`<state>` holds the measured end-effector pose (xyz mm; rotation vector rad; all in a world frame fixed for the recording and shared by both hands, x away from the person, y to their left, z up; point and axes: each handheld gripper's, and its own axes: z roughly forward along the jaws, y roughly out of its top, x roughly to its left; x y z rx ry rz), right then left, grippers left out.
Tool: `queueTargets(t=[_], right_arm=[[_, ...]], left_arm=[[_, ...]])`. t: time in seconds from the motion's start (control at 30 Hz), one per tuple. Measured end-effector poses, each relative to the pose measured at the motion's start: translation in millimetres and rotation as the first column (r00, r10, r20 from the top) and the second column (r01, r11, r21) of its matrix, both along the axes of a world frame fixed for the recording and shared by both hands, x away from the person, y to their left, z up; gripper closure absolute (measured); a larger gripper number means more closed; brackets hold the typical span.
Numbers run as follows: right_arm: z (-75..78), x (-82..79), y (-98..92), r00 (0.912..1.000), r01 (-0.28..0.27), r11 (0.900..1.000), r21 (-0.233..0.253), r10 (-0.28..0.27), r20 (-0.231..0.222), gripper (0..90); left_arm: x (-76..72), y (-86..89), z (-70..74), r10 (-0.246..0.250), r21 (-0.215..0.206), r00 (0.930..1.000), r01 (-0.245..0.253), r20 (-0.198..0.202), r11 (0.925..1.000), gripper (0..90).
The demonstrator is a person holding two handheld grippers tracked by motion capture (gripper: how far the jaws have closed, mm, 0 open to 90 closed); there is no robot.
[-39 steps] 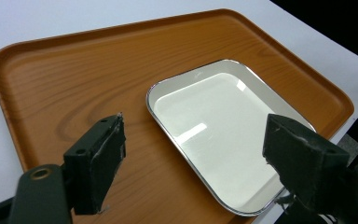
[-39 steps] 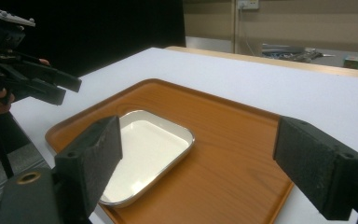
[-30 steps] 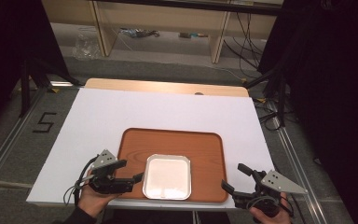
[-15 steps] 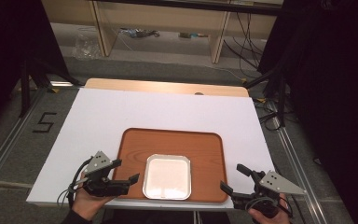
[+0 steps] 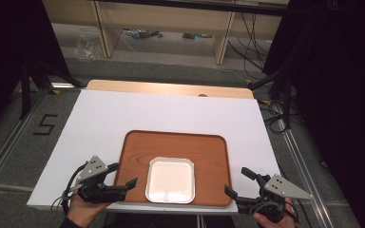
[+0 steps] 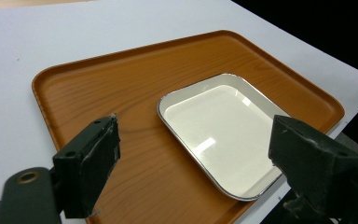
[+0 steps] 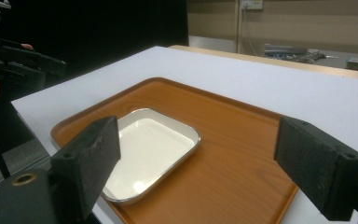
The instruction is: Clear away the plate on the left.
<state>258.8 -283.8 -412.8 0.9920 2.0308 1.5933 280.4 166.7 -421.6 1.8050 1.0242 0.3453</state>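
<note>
A brown wooden-look tray [image 5: 171, 145] lies on the white table [image 5: 161, 114] near its front edge. An empty white rectangular dish [image 5: 170, 179] with a metal rim rests in the tray's near half. My left gripper [image 5: 122, 175] hovers open at the tray's near left corner, pointing at the dish. My right gripper [image 5: 237, 181] is open at the tray's near right corner. In the left gripper view the dish [image 6: 219, 133] lies between the spread jaws of that gripper [image 6: 198, 140]. The right gripper [image 7: 200, 144] frames the dish [image 7: 149, 149] and the tray [image 7: 233, 154], nothing held.
The white table's far half is bare, ending in a wooden strip [image 5: 171, 88]. Beyond it stand shelves with cables [image 5: 142, 33] on the floor. A "5" mark [image 5: 45, 124] is on the floor at the left. The other hand's gripper [image 7: 18, 60] shows far left.
My left gripper has drawn back a little toward the table's front edge and leftward. The right gripper, tray and dish have hardly moved.
</note>
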Motion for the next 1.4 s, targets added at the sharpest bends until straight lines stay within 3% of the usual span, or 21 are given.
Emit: queueTargets(t=[0.03, 0.2, 0.27, 0.83, 0.87, 0.93, 0.97, 1.03, 1.07, 1.3, 1.33, 1.4], right_arm=[[0.2, 0.8, -1.4, 0.9997, 0.007, 1.000, -0.019, -0.006, 0.024, 15.5], [0.4, 0.8, -1.5, 0.9997, 0.005, 1.000, -0.020, -0.004, 0.026, 15.5], [0.6, 0.7, -1.6, 0.9997, 0.004, 1.000, -0.025, -0.004, 0.025, 15.5], [0.4, 0.3, -1.1, 0.9997, 0.001, 1.000, -0.028, 0.000, 0.023, 15.5], [0.4, 0.1, -1.0, 0.9997, -0.001, 1.000, -0.029, 0.002, 0.024, 15.5], [0.3, 0.2, -0.8, 0.9997, -0.001, 1.000, -0.029, 0.002, 0.023, 15.5], [0.3, 0.4, -1.1, 0.9998, -0.003, 0.999, -0.033, 0.004, 0.018, 15.6], [0.2, 0.3, -1.2, 0.9999, -0.002, 0.999, -0.033, 0.003, 0.017, 15.6], [0.2, 0.1, -1.0, 0.9997, -0.002, 1.000, -0.030, 0.002, 0.023, 15.6], [-0.4, 0.3, -0.3, 0.9996, -0.006, 1.000, -0.022, 0.006, 0.029, 15.6], [-0.2, -1.0, 0.5, 0.9999, -0.013, 1.000, -0.014, 0.013, -0.002, 15.6], [-0.4, 0.3, -0.4, 0.9997, -0.008, 1.000, -0.028, 0.008, 0.025, 15.6]], left_arm=[[-1.0, 1.0, 0.3, -0.002, -0.002, 1.0000, 0.002, 0.003, 1.0000, 16.2], [-6.8, 4.6, 1.2, -0.004, 0.010, 1.0000, 0.004, 0.006, 0.9999, 16.2], [-10.1, 4.3, 1.3, 0.012, -0.007, 0.9999, -0.012, 0.010, 0.9999, 16.2], [-27.7, 10.8, 5.3, -0.025, 0.067, 0.9991, 0.023, 0.033, 0.9975, 16.3], [-28.8, 10.1, 4.8, -0.010, 0.049, 0.9997, 0.009, 0.024, 0.9988, 16.3], [-29.6, 12.4, 5.9, -0.019, 0.064, 0.9993, 0.017, 0.032, 0.9978, 16.3], [-30.4, 11.8, 5.5, -0.001, 0.044, 0.9997, 0.000, 0.026, 0.9990, 16.3], [-31.6, 14.0, 6.3, 0.003, 0.050, 0.9996, -0.004, 0.026, 0.9987, 16.3], [-32.0, 12.6, 5.9, 0.017, 0.028, 0.9994, -0.018, 0.031, 0.9994, 16.3], [-36.2, 16.7, 6.9, 0.032, 0.015, 0.9990, -0.033, 0.030, 0.9994, 16.3], [-36.4, 17.6, 7.2, 0.026, 0.020, 0.9991, -0.027, 0.033, 0.9994, 16.3], [-37.1, 19.2, 7.9, 0.018, 0.030, 0.9989, -0.020, 0.042, 0.9994, 16.3]])
